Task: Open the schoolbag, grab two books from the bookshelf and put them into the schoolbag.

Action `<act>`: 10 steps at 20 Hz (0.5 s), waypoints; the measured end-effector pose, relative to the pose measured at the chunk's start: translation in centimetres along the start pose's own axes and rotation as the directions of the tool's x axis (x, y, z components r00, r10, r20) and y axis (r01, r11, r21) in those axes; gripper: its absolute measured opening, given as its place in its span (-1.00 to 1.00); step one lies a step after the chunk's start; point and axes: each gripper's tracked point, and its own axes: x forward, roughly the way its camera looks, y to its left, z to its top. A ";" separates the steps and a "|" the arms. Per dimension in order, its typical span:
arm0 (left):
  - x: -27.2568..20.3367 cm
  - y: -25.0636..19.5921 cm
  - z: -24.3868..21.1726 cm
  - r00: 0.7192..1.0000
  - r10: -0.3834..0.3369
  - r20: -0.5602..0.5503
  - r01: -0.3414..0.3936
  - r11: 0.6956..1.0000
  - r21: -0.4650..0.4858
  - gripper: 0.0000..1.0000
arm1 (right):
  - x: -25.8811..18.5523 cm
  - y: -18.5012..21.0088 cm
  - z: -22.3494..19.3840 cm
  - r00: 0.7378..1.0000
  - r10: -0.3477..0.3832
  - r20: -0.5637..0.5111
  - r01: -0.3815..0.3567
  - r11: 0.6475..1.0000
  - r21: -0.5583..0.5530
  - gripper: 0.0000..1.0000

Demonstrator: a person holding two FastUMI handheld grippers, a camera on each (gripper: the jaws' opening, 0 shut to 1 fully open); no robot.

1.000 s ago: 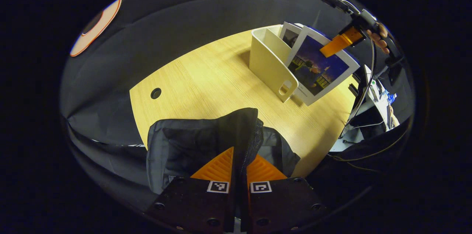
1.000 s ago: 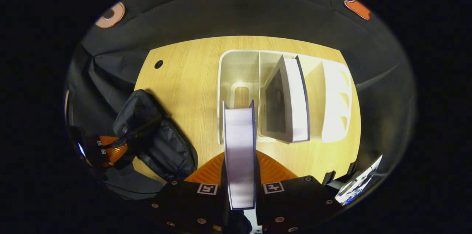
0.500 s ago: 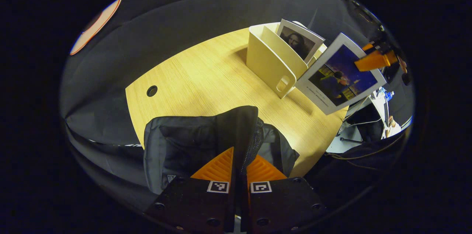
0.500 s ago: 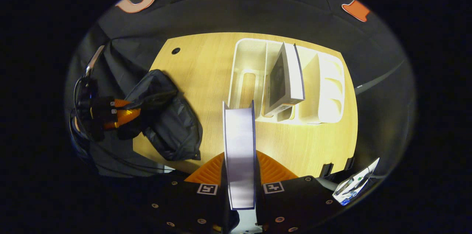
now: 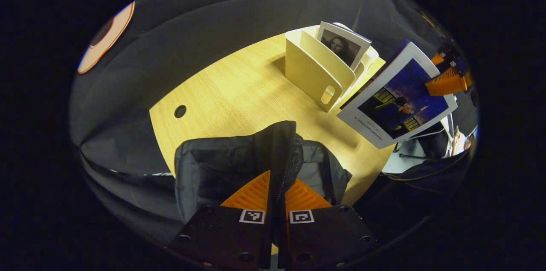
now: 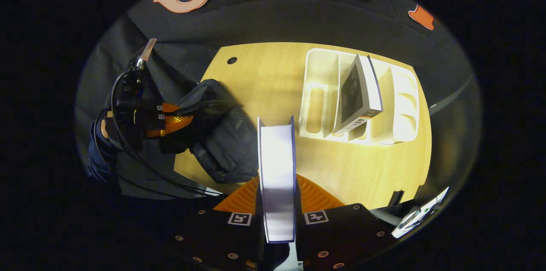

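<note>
Nearest in the right gripper view: right hand-held gripper [image 6: 277,190] pinching a book [image 6: 277,173] edge-on, page block upward, both fingers pressed against its covers. Held clear above the bench [image 6: 341,168], off the shelf, presumably for carrying toward the bag.

Nearest in the left gripper view: left hand-held gripper [image 5: 277,190] pinched tight on a fold of the black schoolbag [image 5: 222,164] along its zipper edge, lifting that flap. Probably done to hold the mouth open and steady for the incoming book. Bag sitting at the near corner of the bench, partly over its edge.

Farther off: white bookshelf [image 5: 313,72] standing upright on the bench, well apart from the bag. Second book [image 5: 343,47] leaning in a middle compartment, cover outward, not yet taken.

Beyond that, black cloth wall.
</note>
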 end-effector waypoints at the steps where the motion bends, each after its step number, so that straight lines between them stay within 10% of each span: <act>1: -0.2 0.1 0.1 1.000 -0.003 0.007 0.003 1.000 0.002 -0.86 | -0.1 0.4 0.2 0.999 0.027 0.020 -0.027 0.999 0.016 -0.41; 10: -1.9 1.4 1.5 0.999 0.001 0.033 0.001 0.999 -0.051 -0.89 | 1.0 3.7 0.9 0.963 0.221 0.152 -0.252 0.940 0.228 -0.41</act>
